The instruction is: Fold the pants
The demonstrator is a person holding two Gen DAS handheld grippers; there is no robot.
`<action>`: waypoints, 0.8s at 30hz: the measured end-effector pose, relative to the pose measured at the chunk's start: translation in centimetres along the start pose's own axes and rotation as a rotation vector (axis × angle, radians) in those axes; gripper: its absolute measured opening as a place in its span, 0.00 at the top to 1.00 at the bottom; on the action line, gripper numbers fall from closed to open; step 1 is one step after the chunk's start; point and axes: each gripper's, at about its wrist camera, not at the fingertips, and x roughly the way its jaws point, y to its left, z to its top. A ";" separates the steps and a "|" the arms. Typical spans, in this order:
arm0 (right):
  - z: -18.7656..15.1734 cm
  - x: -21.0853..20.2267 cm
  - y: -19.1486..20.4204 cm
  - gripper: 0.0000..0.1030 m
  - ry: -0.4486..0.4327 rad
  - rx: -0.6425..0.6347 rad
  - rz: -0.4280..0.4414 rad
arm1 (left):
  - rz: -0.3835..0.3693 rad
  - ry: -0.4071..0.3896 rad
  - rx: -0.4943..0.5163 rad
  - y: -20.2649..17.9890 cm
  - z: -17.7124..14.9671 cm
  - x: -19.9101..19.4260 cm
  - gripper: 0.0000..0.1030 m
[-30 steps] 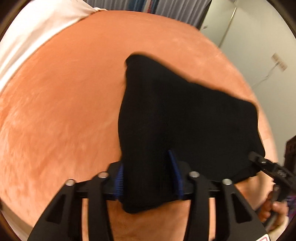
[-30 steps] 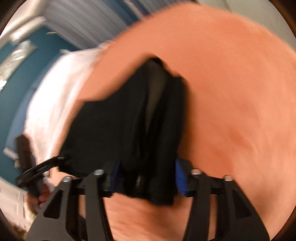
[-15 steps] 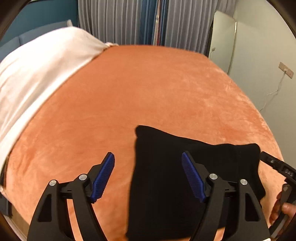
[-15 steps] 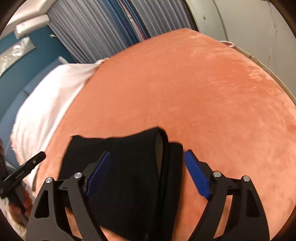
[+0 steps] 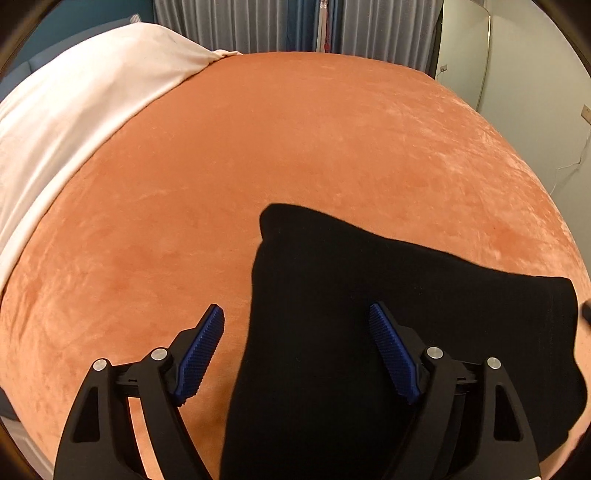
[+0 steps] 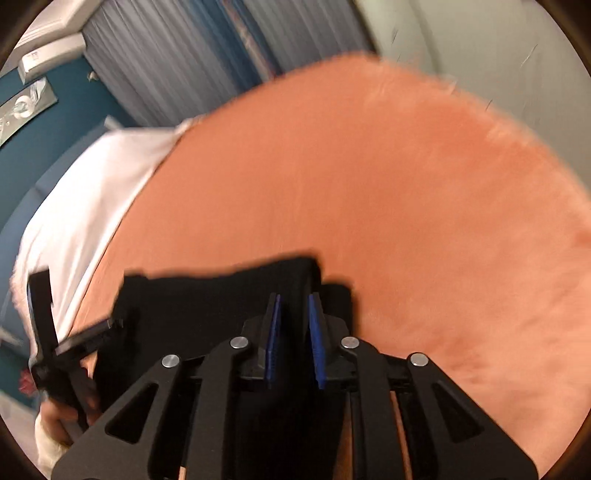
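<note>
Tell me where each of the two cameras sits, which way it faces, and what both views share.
Left wrist: on the left gripper, angled down at the black pants on the orange bedspread; own fingers open above the cloth.
Right wrist: on the right gripper, angled down, blurred; own fingers nearly shut, pants edge between them, grip unclear; the other gripper and the hand holding it show at left.
Shared: pants, bedspread, white bedding, curtains.
</note>
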 end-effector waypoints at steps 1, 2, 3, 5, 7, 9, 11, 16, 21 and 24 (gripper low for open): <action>0.2 -0.9 1.0 0.85 -0.026 -0.004 0.017 | -0.007 -0.008 -0.006 0.2 -0.1 -0.4 0.24; 0.3 -1.1 2.3 0.85 -0.027 -0.014 0.051 | -0.009 -0.013 -0.014 0.3 -0.2 -0.8 0.24; 0.3 -0.8 4.1 0.85 -0.002 -0.035 0.111 | -0.012 -0.018 -0.025 0.5 -0.3 -1.1 0.24; -0.2 0.2 6.2 0.85 0.046 -0.073 0.186 | -0.018 -0.024 -0.045 0.6 -0.5 -1.5 0.24; -1.2 3.4 9.0 0.86 0.124 -0.133 0.215 | -0.014 -0.022 -0.051 0.7 -0.7 -1.6 0.24; -2.3 8.5 8.8 0.87 0.211 -0.151 0.083 | 0.001 -0.009 -0.040 0.6 -0.7 -1.1 0.24; -2.4 10.0 6.0 1.00 0.219 -0.052 0.058 | -0.006 0.006 -0.023 0.6 -0.8 -0.6 0.21; -1.3 6.6 6.6 0.95 0.158 0.049 0.111 | 0.006 -0.016 -0.008 0.5 -0.9 -1.0 0.22; -1.0 11.4 13.7 0.94 0.257 -0.121 0.200 | 0.002 -0.037 -0.030 0.5 -1.3 -2.2 0.22; -1.0 16.6 11.8 1.00 0.296 -0.121 0.019 | 0.042 -0.036 0.002 0.8 -1.5 -2.4 0.22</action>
